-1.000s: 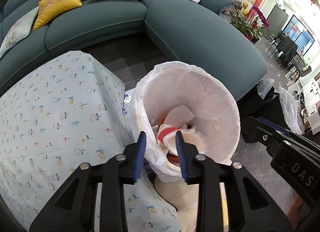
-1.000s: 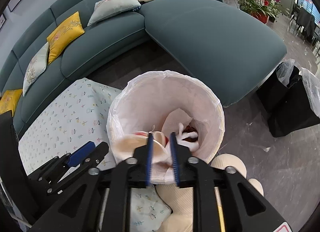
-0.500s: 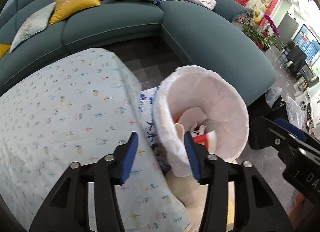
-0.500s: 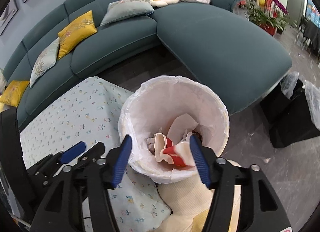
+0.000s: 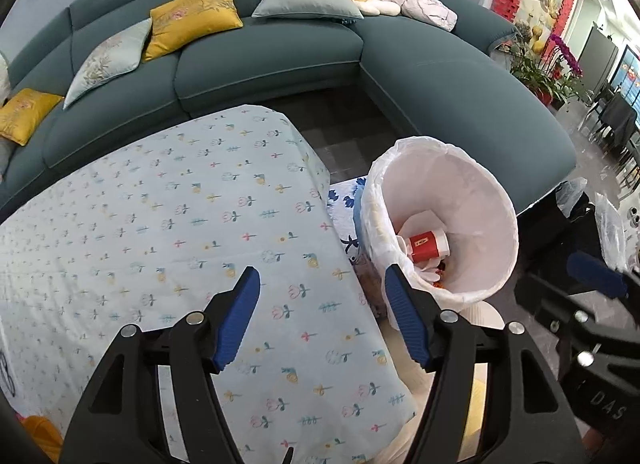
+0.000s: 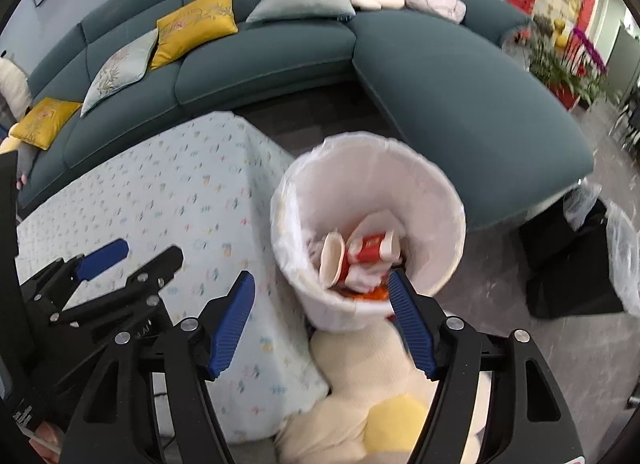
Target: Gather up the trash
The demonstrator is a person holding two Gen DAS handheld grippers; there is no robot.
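Note:
A white-lined trash bin (image 5: pixel 476 184) (image 6: pixel 416 180) stands on the floor beside the table. Inside it lie a red paper cup (image 5: pixel 426 243) (image 6: pixel 370 247), a white cup (image 6: pixel 332 259) and crumpled paper. My left gripper (image 5: pixel 322 310) is open and empty, above the table's right edge, left of the bin. My right gripper (image 6: pixel 320 310) is open and empty, above the bin's near rim. The left gripper also shows in the right wrist view (image 6: pixel 120 260).
A table with a floral cloth (image 5: pixel 160 232) (image 6: pixel 168 192) fills the left. A teal corner sofa (image 5: pixel 280 52) with cushions curves behind. A cream flower cushion (image 6: pixel 372 392) lies on the floor below the bin. Black bags (image 6: pixel 576 256) stand at right.
Both grippers opened and pulled back from the bin; the cups they held now lie inside it. The left gripper moved left over the table.

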